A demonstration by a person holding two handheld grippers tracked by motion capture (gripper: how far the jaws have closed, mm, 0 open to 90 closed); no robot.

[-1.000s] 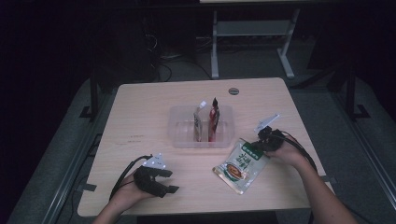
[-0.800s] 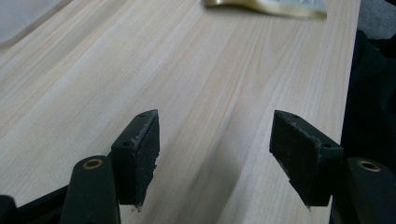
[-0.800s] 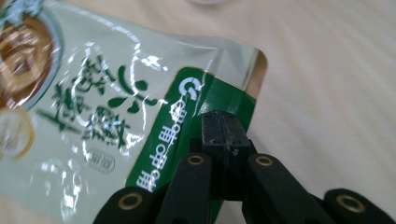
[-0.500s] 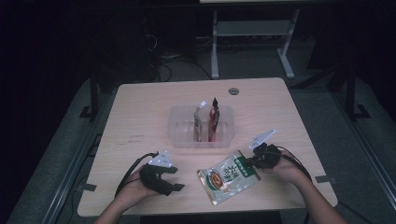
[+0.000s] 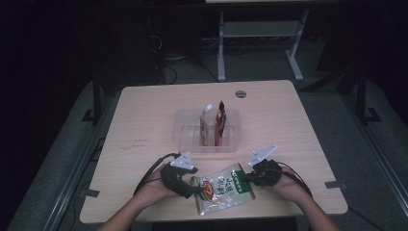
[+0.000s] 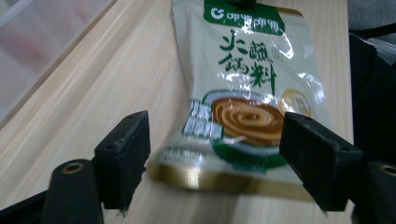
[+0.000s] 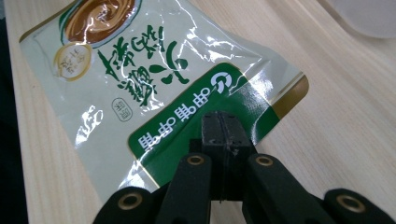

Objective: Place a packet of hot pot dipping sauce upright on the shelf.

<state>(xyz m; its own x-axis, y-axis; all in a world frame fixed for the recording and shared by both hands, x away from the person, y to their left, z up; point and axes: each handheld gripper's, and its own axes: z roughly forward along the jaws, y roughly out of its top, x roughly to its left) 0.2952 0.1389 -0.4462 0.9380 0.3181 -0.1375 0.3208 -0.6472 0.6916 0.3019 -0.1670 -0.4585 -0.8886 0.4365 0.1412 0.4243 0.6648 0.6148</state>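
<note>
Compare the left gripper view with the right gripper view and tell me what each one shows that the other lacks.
Left gripper view: the left tool open, its jaws standing wide on either side of the sauce packet at its gold-edged bottom end, with the bowl picture in full. Right gripper view: the right tool shut on the packet's green top band. Both: the packet's green lettering and the wooden table.

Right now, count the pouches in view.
3: one flat on the table near the person, pinched by the right gripper; two upright in the bin. Others may be hidden.
</note>
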